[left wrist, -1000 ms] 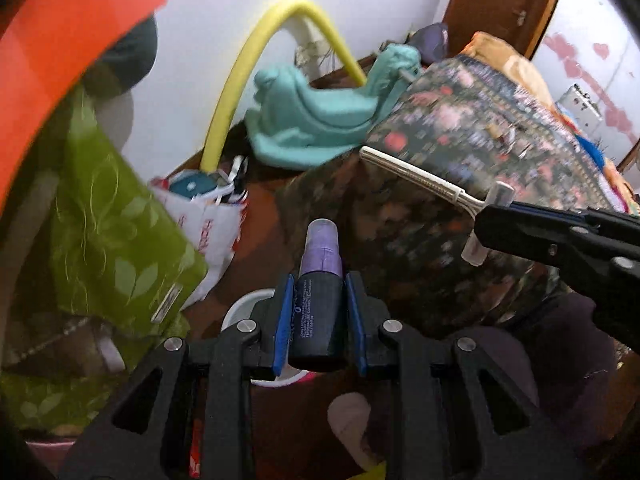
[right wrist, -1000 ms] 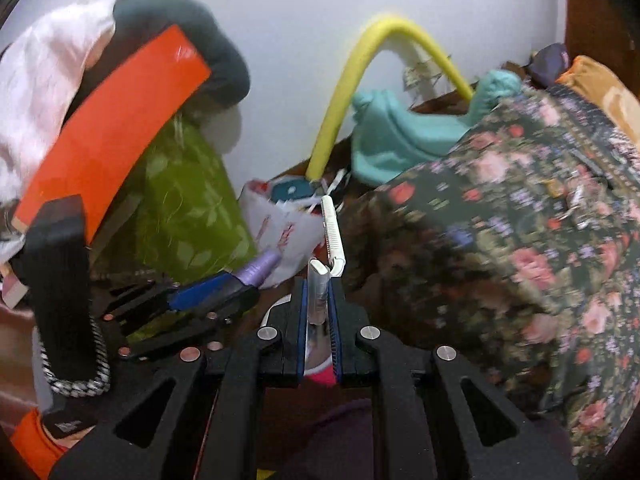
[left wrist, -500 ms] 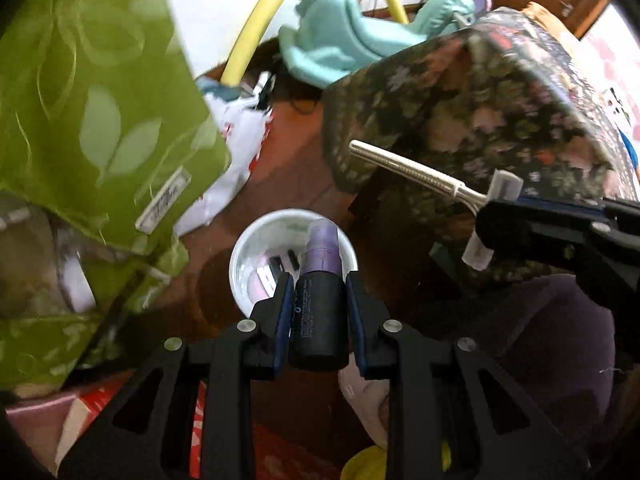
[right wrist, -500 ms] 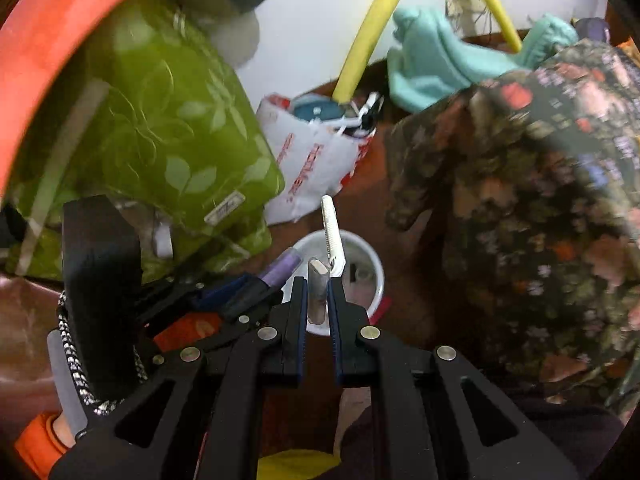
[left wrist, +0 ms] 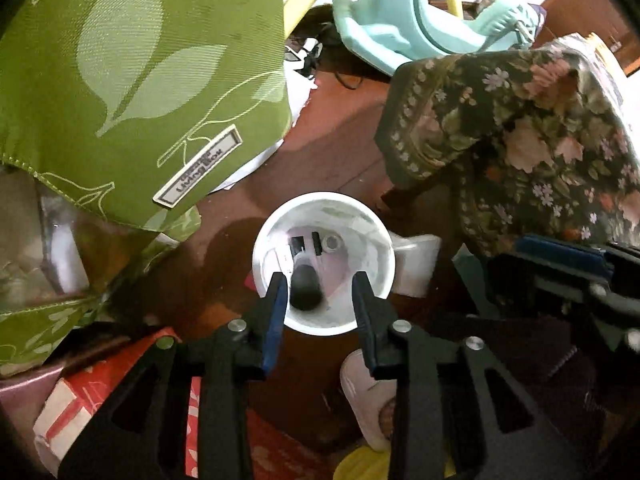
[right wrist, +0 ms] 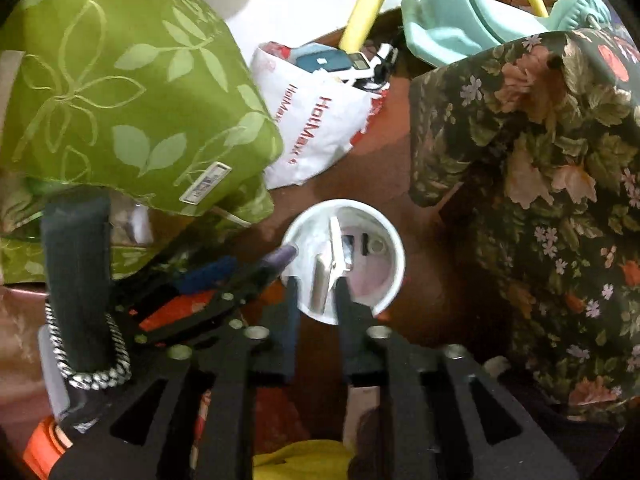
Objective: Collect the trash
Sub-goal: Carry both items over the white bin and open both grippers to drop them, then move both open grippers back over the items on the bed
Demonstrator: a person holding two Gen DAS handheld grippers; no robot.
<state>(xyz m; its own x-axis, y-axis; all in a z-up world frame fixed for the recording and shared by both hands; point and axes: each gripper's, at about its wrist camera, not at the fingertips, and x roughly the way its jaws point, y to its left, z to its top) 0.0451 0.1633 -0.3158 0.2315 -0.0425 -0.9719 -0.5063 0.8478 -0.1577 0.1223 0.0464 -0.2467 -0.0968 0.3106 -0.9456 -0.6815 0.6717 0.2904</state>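
Both grippers point steeply down over a white bin [left wrist: 382, 240] standing on the dark red-brown floor [left wrist: 340, 128].

Left gripper [left wrist: 319, 300]: jaws spread apart, nothing between the blue-lined fingers [left wrist: 276, 312]. Tips sit just above the near rim of the bin. The dark bottle [left wrist: 306, 286] lies inside the bin, seen end-on between the two fingers, touching neither. Small scraps lie at the bin bottom; too small to identify.

Right gripper [right wrist: 316, 292]: fingers close together with the silver razor [right wrist: 326, 268] between them, handle running up over the bin mouth, head above the interior. The frame is blurred, so contact between pads and razor cannot be confirmed; grip state undetermined. In the right wrist view the left gripper [right wrist: 256, 272] enters from the left, a purple tip at its front end touching the bin rim [right wrist: 396, 252].

Surroundings: green leaf-print cushion [left wrist: 132, 80] to the left of the bin, overhanging clutter; white plastic shopping bag [right wrist: 320, 128] behind it; floral bedspread [left wrist: 520, 132] draped to the right; teal plastic item [left wrist: 400, 40] and yellow tube [right wrist: 368, 12] by the far wall.
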